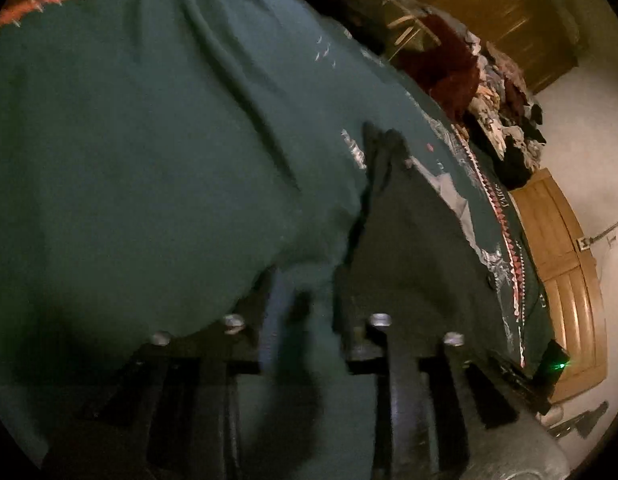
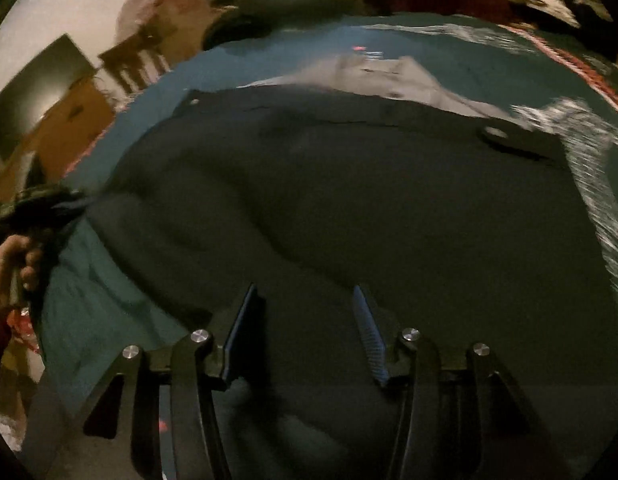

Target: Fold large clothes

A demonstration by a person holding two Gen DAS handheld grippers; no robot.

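**Dark garment spread for folding**

On the teal cover (image 2: 109,320) lies the dark garment (image 2: 349,208), soft and limp; take it at an edge. The left gripper (image 1: 305,292) seems clenched on teal fabric, though blurred. The right gripper (image 2: 305,320) hovers released above the garment.

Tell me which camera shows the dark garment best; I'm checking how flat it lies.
The right wrist view: the dark garment fills the frame, spread on the green blanket. The left wrist view shows only one dark edge.
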